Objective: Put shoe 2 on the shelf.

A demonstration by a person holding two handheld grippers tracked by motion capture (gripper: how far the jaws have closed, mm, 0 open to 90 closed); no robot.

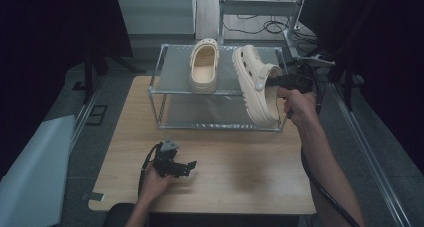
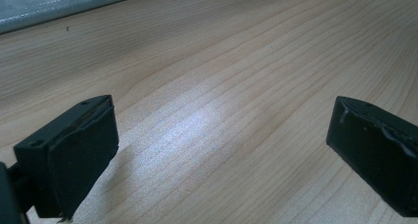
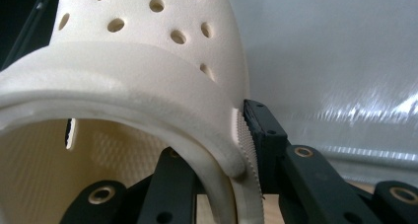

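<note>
Nearest, the left gripper (image 1: 186, 165) rests wide open and empty on the desk (image 1: 240, 177), while beyond it the right gripper (image 1: 274, 81) clamps one cream clog (image 1: 256, 84) tilted at the metal rack (image 1: 159, 70), where the second clog (image 1: 204, 66) already sits, so placing looks half done.

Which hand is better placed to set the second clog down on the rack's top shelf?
The right: its gripper is already clamped on the tilted clog at the rack. The left gripper rests open on the table, away from both clogs.
</note>
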